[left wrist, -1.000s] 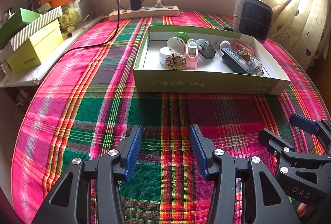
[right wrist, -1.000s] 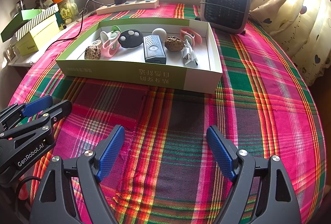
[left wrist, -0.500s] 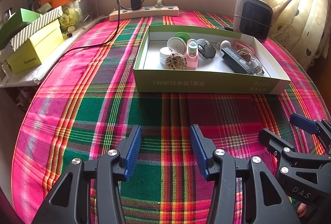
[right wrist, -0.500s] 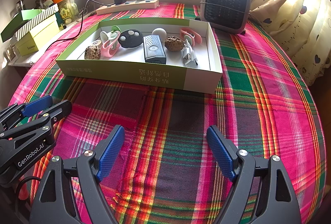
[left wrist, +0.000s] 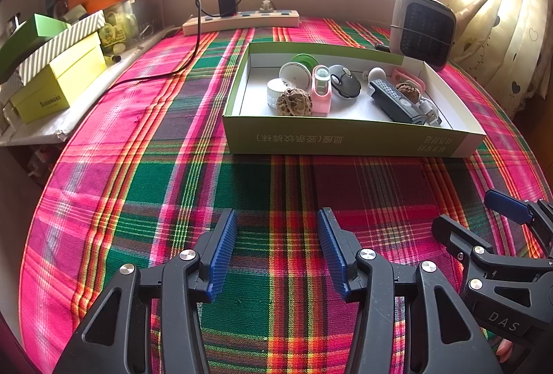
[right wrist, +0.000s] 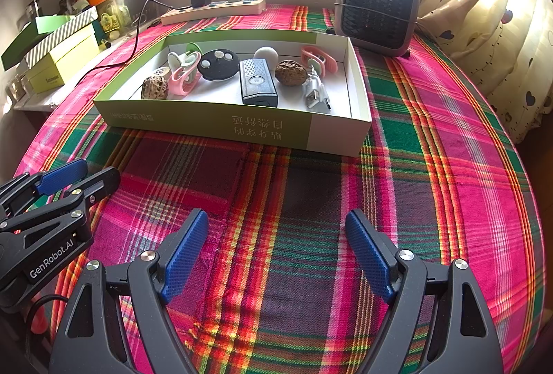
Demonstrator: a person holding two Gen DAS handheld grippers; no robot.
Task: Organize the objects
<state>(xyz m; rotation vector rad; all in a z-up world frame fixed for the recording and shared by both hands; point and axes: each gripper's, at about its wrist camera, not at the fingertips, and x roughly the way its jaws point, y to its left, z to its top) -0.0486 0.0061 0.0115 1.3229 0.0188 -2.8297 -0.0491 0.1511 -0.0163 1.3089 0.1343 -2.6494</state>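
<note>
Plaid cloth [right wrist: 432,166] in pink, green and red covers the whole table, lit by a bright window at the far side. On it, toward the far half, sits a shallow green-and-white cardboard box [right wrist: 262,128] with its lid off, printed characters on its near wall. Behind the box's right corner stands a small grey fan heater [right wrist: 376,9], and a beige power strip [right wrist: 214,9] with a black charger plugged in lies along the far edge. Stacked yellow and green boxes [left wrist: 58,84] rest on a ledge at the left. Both tools hover above bare cloth on the near side of the box, well apart from it. The right gripper [right wrist: 276,253] has its blue-padded fingers spread wide with nothing between them; the left gripper [left wrist: 276,249] also stands with fingers apart and empty, somewhat narrower. Everything small is already inside the box: a black rectangular remote [right wrist: 257,82] near the middle, a round black key fob [right wrist: 219,63] to its left, a pink tape dispenser [right wrist: 183,77], two wrinkled walnuts [right wrist: 153,87] [right wrist: 290,73], a white ball [right wrist: 266,55], a pink clip [right wrist: 316,58], and a white USB cable [right wrist: 316,92] by the right wall.
</note>
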